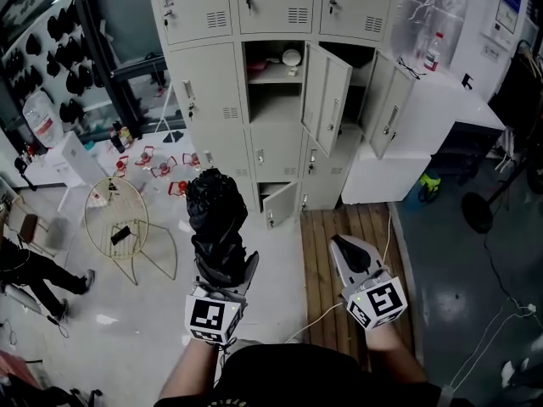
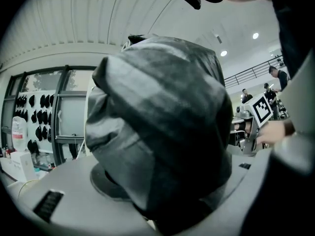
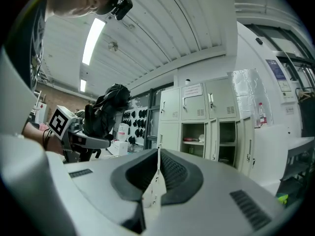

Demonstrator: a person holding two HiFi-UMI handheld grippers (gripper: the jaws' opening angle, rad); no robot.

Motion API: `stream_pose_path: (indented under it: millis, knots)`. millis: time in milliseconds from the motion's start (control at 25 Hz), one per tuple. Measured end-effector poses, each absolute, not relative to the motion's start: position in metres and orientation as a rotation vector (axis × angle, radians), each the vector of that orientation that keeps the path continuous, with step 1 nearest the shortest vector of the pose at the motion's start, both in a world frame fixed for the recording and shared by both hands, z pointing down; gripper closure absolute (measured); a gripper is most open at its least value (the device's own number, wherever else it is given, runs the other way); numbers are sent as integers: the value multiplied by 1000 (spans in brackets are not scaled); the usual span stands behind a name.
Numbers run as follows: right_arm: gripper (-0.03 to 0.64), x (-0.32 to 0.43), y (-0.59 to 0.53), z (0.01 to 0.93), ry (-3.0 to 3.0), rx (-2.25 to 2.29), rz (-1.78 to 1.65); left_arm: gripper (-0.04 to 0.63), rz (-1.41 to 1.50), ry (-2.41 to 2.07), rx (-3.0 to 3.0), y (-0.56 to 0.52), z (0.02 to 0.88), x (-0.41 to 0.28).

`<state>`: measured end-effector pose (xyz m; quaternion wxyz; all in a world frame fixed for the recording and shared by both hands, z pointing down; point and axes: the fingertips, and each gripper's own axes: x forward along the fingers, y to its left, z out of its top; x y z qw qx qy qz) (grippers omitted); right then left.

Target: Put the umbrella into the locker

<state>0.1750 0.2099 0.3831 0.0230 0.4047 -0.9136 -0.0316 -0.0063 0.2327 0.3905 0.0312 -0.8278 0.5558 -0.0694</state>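
Left gripper grasps the bundled black umbrella, whose fabric hides the jaw tips. Right gripper is clenched, empty. Locker stands far, several doors open, top cut off.

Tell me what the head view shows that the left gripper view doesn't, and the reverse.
Head view only: the grey lockers, several with doors open; the wire chair; the wooden floor strip.
Left gripper view only: the ceiling lights and people by a railing far off.
Both: the folded dark umbrella clamped in the left tool, and the right tool with its marker cube.
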Motion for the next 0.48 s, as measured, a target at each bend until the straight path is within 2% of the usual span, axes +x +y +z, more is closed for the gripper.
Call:
stream_pose_path:
  millis: [480]
  knots:
    - [584,170,192,394,-2853,1200,-58,307,-262,1724,-2522,225,397,-7]
